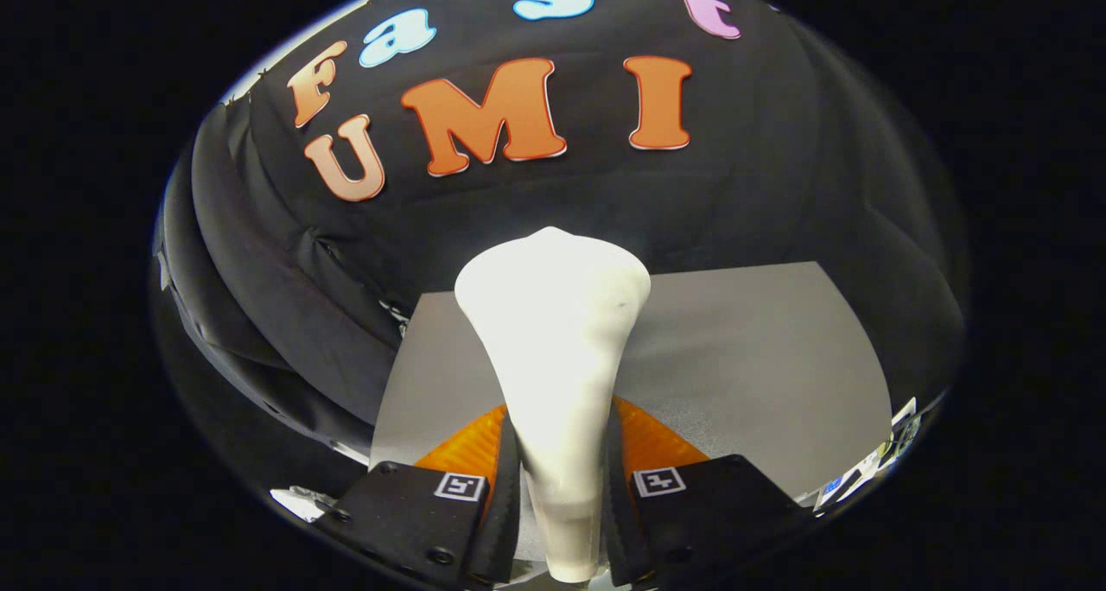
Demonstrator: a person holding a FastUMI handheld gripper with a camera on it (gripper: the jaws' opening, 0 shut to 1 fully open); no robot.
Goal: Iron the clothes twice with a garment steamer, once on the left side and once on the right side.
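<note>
Fingers: the gripper (560, 487) has its two fingers (505, 487) drawn close, one on each side of the steamer's narrow handle, both pressing against it.
Held thing: a white garment steamer (553, 358), clamped by its slim lower end between the fingers.
Steamer direction: its long axis runs straight ahead along the fingers, from the thin handle out to the wide rounded head, which points away from the gripper toward the booth's black cloth wall (285, 314).
Steamer place: the head stands above the grey table (752, 358), beyond the fingertips; whether it touches anything cannot be told.
Count: one steamer, one gripper with two fingers, one table.
Other: small items at the table's far right edge, too small to make out.
</note>
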